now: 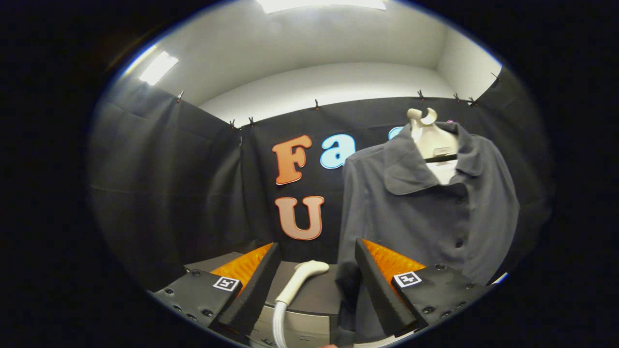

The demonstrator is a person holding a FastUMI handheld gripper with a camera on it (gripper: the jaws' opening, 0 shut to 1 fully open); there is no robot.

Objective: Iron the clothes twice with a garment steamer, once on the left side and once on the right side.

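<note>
A dark grey collared shirt (pixel 425 217) hangs on a pale hanger (pixel 430 137) ahead and to the right of my fingers, its buttoned front facing me. The white garment steamer head (pixel 302 278) lies on a grey surface just ahead, between my two fingers, with its hose (pixel 279 321) curving down toward me. My gripper (pixel 316 280) is open, both fingers spread wide apart with nothing pressed between them. The shirt's left sleeve (pixel 346 285) hangs close to my right finger (pixel 382 290).
The steamer rests on a grey cabinet top (pixel 319 295) against the black cloth wall (pixel 169 193). A white ceiling with bright lights is above. Open space lies to the left of the shirt.
</note>
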